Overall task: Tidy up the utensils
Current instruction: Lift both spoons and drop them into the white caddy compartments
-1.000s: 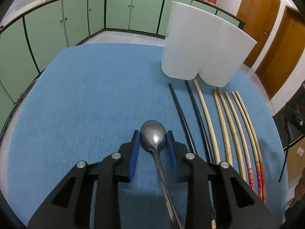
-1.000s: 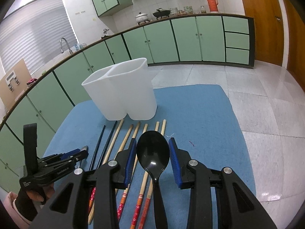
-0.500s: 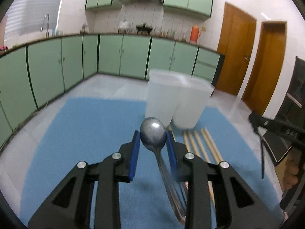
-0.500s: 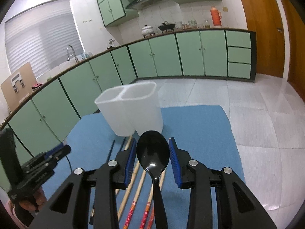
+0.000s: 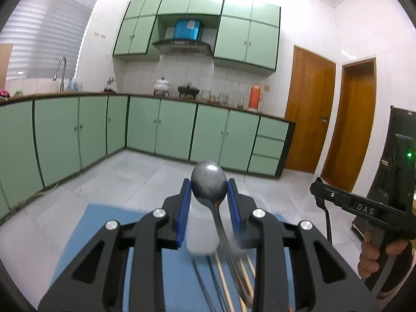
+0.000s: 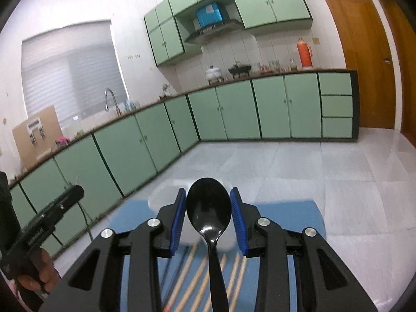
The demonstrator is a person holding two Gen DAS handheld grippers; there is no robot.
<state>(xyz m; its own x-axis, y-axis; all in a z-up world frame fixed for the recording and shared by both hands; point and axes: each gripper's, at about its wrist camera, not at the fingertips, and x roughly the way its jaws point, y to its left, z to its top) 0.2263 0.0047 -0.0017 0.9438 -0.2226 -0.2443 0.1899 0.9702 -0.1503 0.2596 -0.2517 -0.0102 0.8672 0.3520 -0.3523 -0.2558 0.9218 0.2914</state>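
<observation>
Both tools near level: L [image 5: 208,201] grips metal spoon [image 5: 208,185], R [image 6: 208,214] black spoon [image 6: 208,209].

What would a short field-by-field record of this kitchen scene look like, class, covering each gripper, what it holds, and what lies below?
left gripper: shut on metal spoon, bowl up between the blue pads
right gripper: shut on black spoon, bowl up
container: white holder, two compartments not distinguishable here, blurred, partly hidden by the grippers
on the blue mat: chopsticks lying side by side
background: green cabinets
</observation>
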